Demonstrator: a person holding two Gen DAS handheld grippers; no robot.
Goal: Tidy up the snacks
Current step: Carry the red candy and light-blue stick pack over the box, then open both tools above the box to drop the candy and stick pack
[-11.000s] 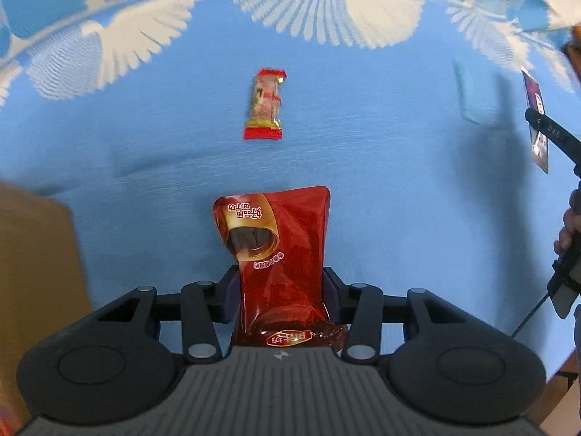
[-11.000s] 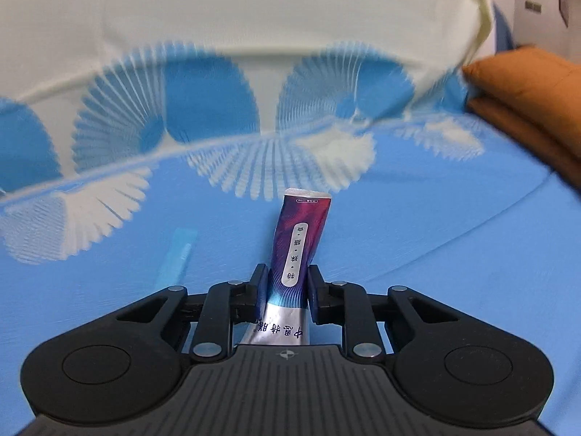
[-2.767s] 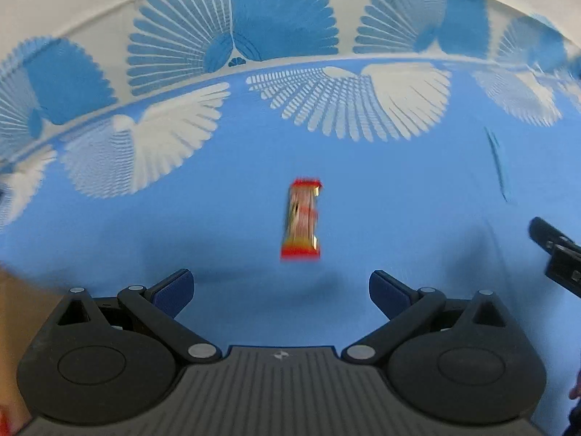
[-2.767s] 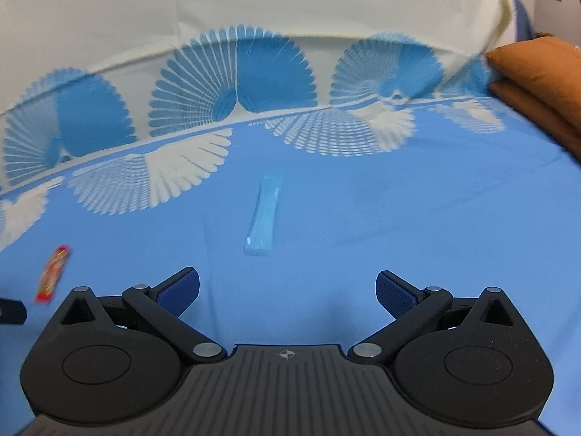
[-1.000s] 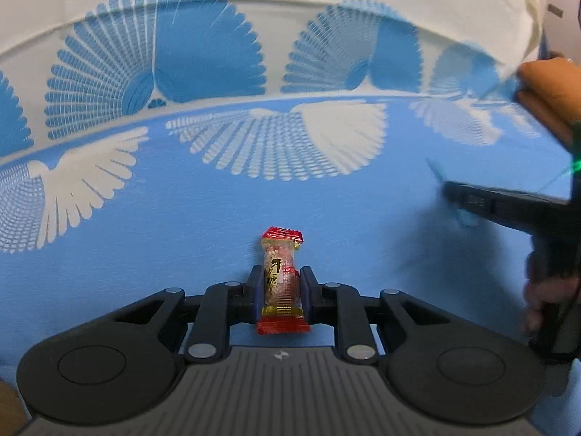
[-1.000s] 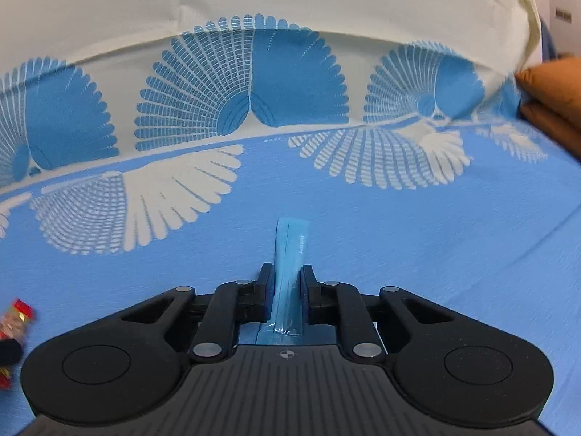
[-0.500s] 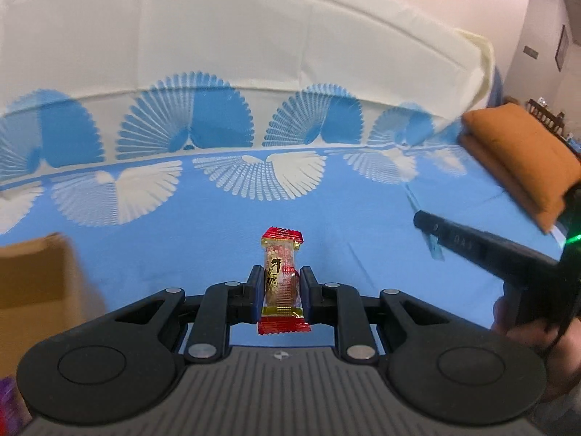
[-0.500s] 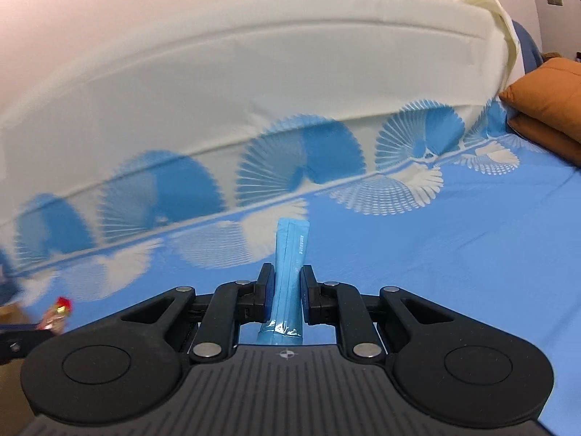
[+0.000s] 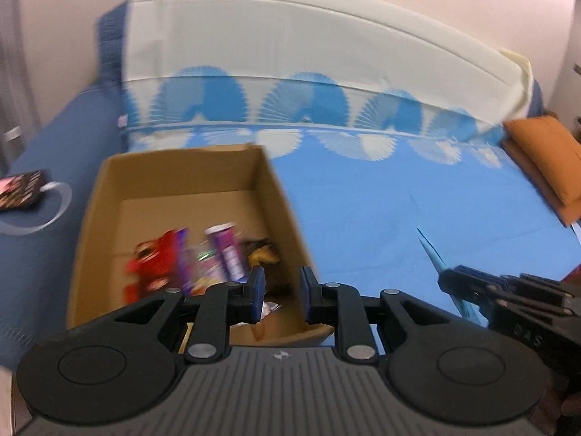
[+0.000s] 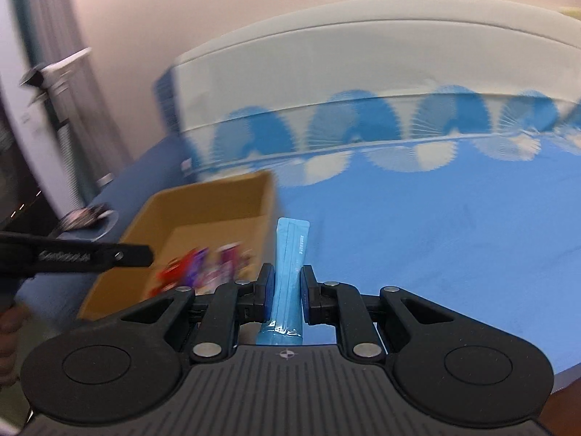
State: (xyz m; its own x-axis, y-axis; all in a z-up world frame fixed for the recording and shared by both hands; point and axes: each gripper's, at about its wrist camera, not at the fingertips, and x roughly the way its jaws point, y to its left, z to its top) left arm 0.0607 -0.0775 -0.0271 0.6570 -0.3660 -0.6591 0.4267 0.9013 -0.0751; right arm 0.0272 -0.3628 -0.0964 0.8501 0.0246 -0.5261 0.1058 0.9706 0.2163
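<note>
An open cardboard box stands on the bed and holds several snacks, among them a red pouch and a purple tube. My left gripper hovers over the box's near right corner, its jaws a narrow gap apart. No red candy shows between them, only a silvery scrap low in the gap. My right gripper is shut on a light blue stick packet, just right of the box. From the left wrist view, the right gripper and its packet show at the right.
The blue patterned bedsheet stretches to the right of the box. Orange pillows lie at the far right. A dark packet rests on the dark blue cover at the left. White furniture stands beyond the bed's left side.
Both grippers swung up and left from the open sheet to the box. The red candy held in the left jaws half a second ago is no longer seen. The right still grips the blue packet.
</note>
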